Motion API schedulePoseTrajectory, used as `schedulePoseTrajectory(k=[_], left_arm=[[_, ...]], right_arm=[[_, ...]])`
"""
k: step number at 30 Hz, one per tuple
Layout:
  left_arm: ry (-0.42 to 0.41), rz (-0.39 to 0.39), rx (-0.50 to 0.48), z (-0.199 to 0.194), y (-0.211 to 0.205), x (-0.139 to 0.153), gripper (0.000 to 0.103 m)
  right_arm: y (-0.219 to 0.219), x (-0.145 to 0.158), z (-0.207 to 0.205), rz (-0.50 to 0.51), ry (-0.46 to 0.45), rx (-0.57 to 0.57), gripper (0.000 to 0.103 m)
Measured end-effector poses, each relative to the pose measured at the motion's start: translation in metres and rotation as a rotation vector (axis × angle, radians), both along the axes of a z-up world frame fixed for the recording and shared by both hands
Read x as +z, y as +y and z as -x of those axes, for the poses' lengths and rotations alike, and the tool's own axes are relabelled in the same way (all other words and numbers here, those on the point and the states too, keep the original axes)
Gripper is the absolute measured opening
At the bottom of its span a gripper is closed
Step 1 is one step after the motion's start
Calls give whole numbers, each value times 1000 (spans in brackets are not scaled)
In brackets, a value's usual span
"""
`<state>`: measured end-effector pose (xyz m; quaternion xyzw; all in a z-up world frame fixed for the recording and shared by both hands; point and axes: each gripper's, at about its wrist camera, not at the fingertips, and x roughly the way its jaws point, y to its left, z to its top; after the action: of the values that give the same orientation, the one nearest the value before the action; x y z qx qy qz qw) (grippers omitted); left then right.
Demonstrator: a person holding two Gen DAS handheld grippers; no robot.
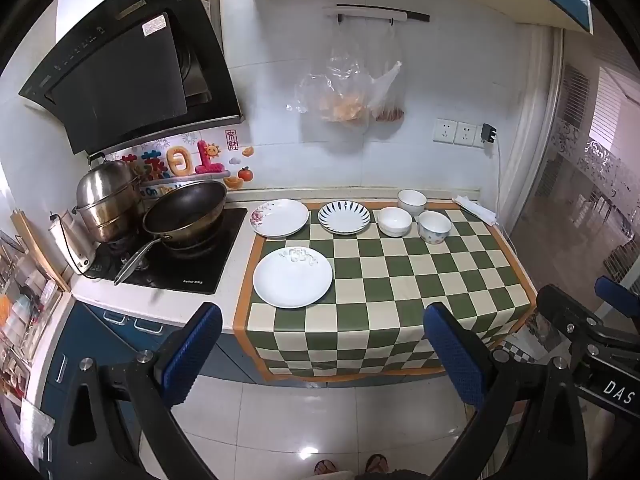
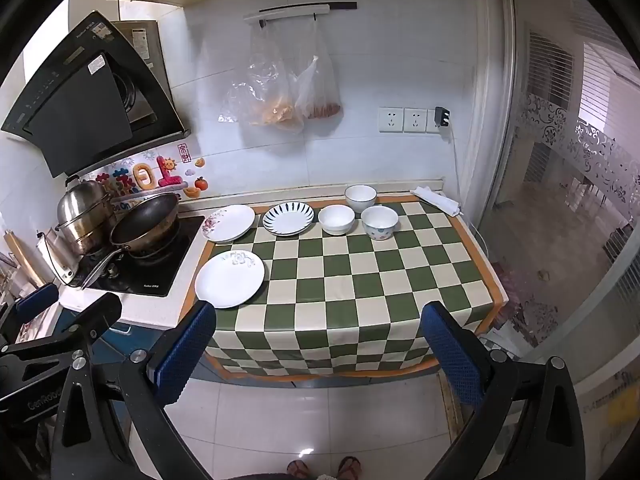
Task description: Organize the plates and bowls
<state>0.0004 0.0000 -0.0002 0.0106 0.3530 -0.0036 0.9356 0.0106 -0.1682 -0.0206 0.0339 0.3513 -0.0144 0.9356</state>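
Note:
Three plates lie on the checkered cloth (image 1: 400, 280): a white plate (image 1: 293, 277) (image 2: 229, 278) at the near left, a flower-print plate (image 1: 279, 217) (image 2: 229, 223) at the back left, and a blue-striped plate (image 1: 344, 217) (image 2: 288, 219) beside it. Three bowls stand at the back right: a rimmed bowl (image 1: 412, 201) (image 2: 360, 198), a plain white bowl (image 1: 395, 221) (image 2: 336, 219) and a dotted bowl (image 1: 435, 227) (image 2: 379, 222). My left gripper (image 1: 324, 352) and right gripper (image 2: 320, 352) are both open and empty, held back in front of the counter's edge.
A stove (image 1: 172, 256) with a wok (image 1: 184, 212) and a steel steamer pot (image 1: 106, 200) sits left of the cloth. Plastic bags (image 1: 348, 88) hang on the wall. A folded cloth (image 1: 476, 208) lies at the back right corner. A glass door (image 2: 560, 200) is right.

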Motion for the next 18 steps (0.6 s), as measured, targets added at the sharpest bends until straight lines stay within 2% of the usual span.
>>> schedulePoseTrajectory(k=[18], left_arm=[[-8,3,-6,-2,-7,1,103]], right_arm=[[-11,3,-1,1,-10,-15,103]])
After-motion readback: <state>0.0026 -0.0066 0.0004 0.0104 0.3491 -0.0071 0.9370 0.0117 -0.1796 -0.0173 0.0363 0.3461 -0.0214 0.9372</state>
